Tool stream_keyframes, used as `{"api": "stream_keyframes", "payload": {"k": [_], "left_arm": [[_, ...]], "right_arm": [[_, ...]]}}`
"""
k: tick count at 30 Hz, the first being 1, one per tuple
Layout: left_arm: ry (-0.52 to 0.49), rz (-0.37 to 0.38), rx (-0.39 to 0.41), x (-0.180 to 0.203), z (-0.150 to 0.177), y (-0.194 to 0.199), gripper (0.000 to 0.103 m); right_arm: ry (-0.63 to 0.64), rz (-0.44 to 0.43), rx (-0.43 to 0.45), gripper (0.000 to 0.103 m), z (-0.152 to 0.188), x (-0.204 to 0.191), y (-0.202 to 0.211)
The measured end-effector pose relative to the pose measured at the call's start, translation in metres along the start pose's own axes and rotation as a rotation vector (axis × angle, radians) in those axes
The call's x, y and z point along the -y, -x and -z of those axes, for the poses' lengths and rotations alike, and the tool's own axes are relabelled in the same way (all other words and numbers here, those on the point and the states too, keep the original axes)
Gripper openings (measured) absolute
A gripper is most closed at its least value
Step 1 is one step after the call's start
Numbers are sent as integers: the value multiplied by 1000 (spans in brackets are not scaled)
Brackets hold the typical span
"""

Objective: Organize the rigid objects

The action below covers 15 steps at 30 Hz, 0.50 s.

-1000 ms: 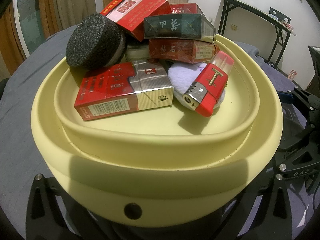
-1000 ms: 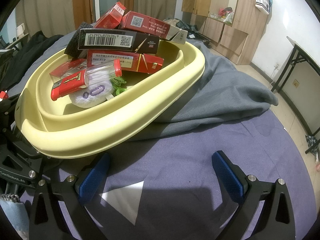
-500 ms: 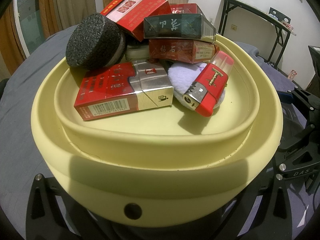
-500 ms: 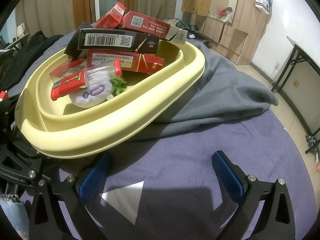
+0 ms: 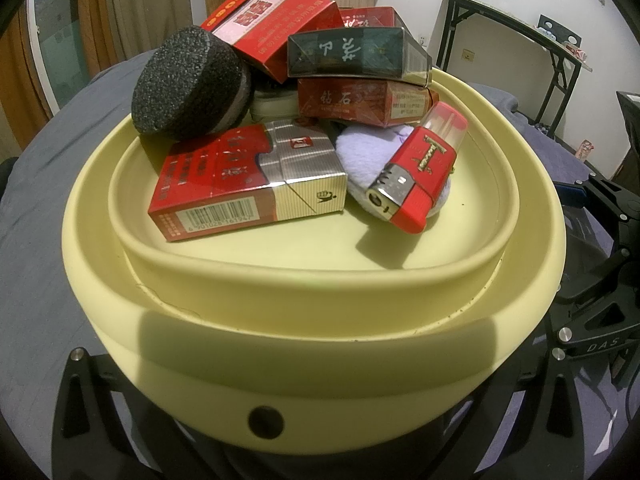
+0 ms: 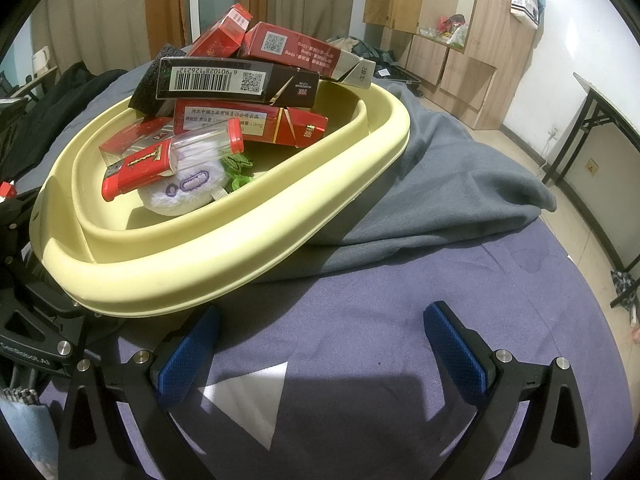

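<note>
Basin [image 5: 304, 316]: a pale yellow basin is sitting on the cloth-covered surface, filling the left wrist view and lying at the left of the right wrist view [image 6: 248, 240]; its near rim is tilting up.
Contents: a red and silver cigarette pack [image 5: 244, 184] is lying at the front, a red lighter [image 5: 420, 176] is leaning on a lilac puff [image 5: 376, 148] beside it, and a black sponge disc [image 5: 188, 88] is resting at the back left.
Stacked boxes: a dark green box [image 5: 356, 56] is lying on a red box [image 5: 360, 100], with another red carton [image 5: 272, 20] tilting on top.
Left gripper: its black arms are showing on both sides of the basin's base, but the fingertips are hidden beneath it, so I cannot tell whether it is clamping.
Right gripper [image 6: 320, 344]: it is hovering over the purple cloth [image 6: 380, 300] just beside the basin, jaws spread wide and holding nothing; blue pads [image 6: 456, 348] are facing inward.
Grey blanket [image 6: 448, 184]: it is lying bunched against the basin's far side.
</note>
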<state>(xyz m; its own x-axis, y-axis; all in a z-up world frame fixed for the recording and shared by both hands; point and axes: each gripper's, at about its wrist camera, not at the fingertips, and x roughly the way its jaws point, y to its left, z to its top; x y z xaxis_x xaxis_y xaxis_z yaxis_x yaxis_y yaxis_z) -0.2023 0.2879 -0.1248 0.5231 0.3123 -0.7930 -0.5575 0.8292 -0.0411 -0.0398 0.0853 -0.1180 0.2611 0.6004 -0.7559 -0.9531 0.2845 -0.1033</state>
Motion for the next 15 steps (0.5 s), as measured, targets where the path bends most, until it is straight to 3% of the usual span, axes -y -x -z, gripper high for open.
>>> {"api": "stream_keyframes", "payload": {"k": [15], "left_arm": [[0,0,0,0,0,0,103]], "right_arm": [[2,3,0,103,0,0,0]]}}
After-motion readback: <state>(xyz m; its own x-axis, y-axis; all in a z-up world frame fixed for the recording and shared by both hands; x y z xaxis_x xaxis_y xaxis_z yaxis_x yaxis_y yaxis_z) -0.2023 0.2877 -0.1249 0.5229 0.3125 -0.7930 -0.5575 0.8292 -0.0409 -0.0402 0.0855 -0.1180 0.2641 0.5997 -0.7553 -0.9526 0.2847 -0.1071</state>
